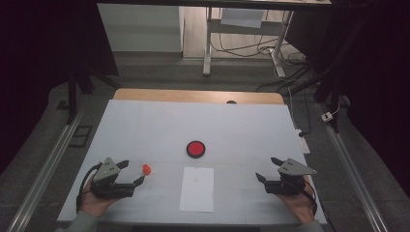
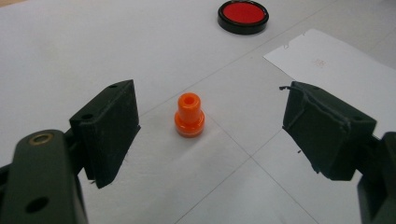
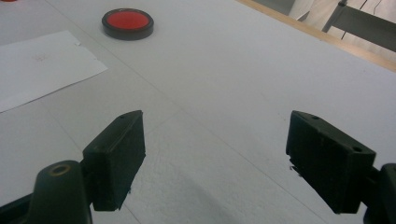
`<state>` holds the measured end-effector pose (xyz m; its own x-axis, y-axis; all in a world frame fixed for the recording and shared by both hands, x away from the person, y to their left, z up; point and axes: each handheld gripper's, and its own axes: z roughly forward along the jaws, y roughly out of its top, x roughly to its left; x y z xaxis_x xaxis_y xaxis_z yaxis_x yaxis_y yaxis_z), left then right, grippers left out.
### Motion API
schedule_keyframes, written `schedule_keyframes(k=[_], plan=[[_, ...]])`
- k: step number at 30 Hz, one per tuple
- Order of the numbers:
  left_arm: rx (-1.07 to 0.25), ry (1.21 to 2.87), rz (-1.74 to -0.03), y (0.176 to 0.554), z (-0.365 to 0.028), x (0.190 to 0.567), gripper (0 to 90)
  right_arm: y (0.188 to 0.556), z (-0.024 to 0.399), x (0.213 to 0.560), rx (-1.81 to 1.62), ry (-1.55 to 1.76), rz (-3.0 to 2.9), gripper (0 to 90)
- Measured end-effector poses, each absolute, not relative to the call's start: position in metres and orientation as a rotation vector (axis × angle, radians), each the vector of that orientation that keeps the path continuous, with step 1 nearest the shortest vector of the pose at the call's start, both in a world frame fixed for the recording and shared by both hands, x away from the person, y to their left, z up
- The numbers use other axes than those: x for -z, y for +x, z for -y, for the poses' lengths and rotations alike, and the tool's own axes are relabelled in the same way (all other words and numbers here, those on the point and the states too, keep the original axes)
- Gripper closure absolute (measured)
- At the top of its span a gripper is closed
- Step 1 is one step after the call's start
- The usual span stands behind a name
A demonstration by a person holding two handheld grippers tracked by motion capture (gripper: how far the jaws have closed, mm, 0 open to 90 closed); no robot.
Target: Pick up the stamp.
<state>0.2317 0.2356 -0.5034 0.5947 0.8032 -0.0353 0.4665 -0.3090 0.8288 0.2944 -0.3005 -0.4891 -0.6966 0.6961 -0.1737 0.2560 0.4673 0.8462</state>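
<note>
Left gripper [image 2: 210,128] has its jaws wide open with the small orange plastic peg [image 2: 189,115] standing upright on the white tabletop [image 2: 93,51] just ahead, untouched. Right gripper [image 3: 215,156] is wide open too, holding nothing. Closing off-centre could easily tip that peg over.

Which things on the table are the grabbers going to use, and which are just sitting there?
Likely in use:
- left gripper, open
- orange stamp, standing upright, untouched, ahead of the left jaws

Just lying there for now, possibly needed later:
- red ink pad
- sheet of paper
- right gripper, open over bare table
</note>
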Motion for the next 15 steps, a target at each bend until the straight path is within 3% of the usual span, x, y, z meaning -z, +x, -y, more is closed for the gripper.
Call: schedule_keyframes(k=[15], plan=[[-0.502,1.980,-1.012,0.2337,-0.2332,0.5032,19.3,0.2938,0.2996,0.4899,-1.139,0.787,-2.223,20.5]])
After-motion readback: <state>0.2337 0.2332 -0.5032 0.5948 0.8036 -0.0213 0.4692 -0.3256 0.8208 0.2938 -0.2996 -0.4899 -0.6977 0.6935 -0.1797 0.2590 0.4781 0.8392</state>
